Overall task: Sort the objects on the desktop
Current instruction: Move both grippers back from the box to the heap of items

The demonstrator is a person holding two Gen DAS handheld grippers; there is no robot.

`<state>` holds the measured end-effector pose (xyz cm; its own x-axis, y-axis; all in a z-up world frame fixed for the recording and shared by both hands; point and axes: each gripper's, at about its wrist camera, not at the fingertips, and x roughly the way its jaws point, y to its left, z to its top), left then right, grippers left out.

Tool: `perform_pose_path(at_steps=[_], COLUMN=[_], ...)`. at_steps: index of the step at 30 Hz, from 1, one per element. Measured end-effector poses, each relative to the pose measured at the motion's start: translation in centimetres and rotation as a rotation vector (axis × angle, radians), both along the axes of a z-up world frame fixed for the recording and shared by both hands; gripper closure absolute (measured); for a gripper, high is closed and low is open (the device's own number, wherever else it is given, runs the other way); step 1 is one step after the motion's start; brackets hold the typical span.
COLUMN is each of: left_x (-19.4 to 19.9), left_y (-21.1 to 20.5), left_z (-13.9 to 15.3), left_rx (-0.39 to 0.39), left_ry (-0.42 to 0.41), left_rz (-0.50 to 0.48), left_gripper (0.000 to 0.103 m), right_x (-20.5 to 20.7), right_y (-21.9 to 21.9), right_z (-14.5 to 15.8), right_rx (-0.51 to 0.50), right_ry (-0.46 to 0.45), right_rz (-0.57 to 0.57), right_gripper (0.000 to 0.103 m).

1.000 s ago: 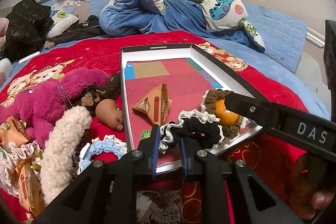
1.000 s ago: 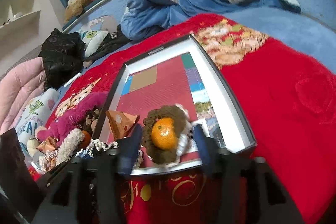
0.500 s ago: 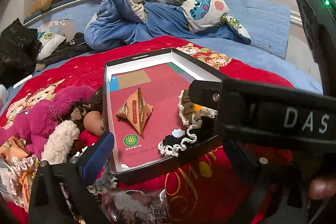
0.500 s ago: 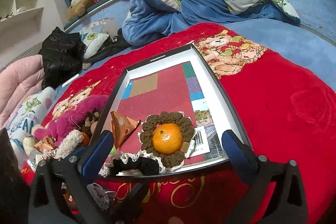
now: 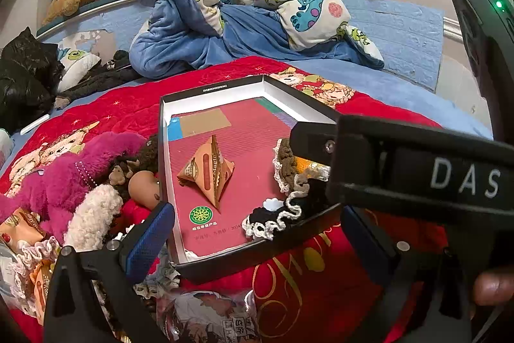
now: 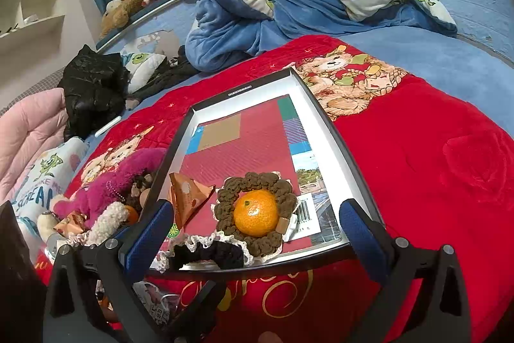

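Tangerine [image 6: 255, 212] sits in a brown crocheted coaster [image 6: 257, 214] at the near end of the black box lid [image 6: 340, 147], between the fingers of the right hand-held gripper [image 6: 253, 233], which is spread wide and grasps nothing. Left hand-held gripper [image 5: 257, 233] is likewise released and empty, its fingers astride the lid's near edge; the right unit's body crosses its view and hides part of the coaster. A black lace-trimmed scrunchie [image 6: 208, 251] lies just in front of the coaster, touching it, and an orange pyramid snack packet [image 5: 208, 171] rests on the lid floor to the left. Outside the lid, on the red blanket [image 6: 433, 156], unsorted items remain: a magenta plush toy [image 5: 64, 179], a cream fuzzy scrunchie [image 5: 93, 214], more snack packets [image 5: 19, 230].

Judgement: a placement into the lid appears complete and both units are free. Next move calls for a reach left to the pile beside the lid, closing on one item without dragging its neighbours.
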<state>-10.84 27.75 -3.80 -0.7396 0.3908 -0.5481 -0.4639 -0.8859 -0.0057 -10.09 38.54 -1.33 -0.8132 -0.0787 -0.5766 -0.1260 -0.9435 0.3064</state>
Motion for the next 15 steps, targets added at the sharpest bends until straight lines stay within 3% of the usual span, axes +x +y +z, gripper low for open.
perform_pose_path(at_steps=[6, 15], left_x=[-0.2, 0.8], left_y=[-1.1, -3.0], left_z=[0.5, 1.9], left_rx=[0.042, 0.094], left_ry=[0.009, 0.057], left_rz=[0.012, 0.051], left_gripper=[0.0, 0.0], right_x=[0.3, 1.2], right_y=[-0.3, -2.9], right_z=[0.4, 2.4], right_rx=[-0.014, 0.063], right_ry=[0.008, 0.089], right_rz=[-0.014, -0.011], right_gripper=[0.0, 0.0])
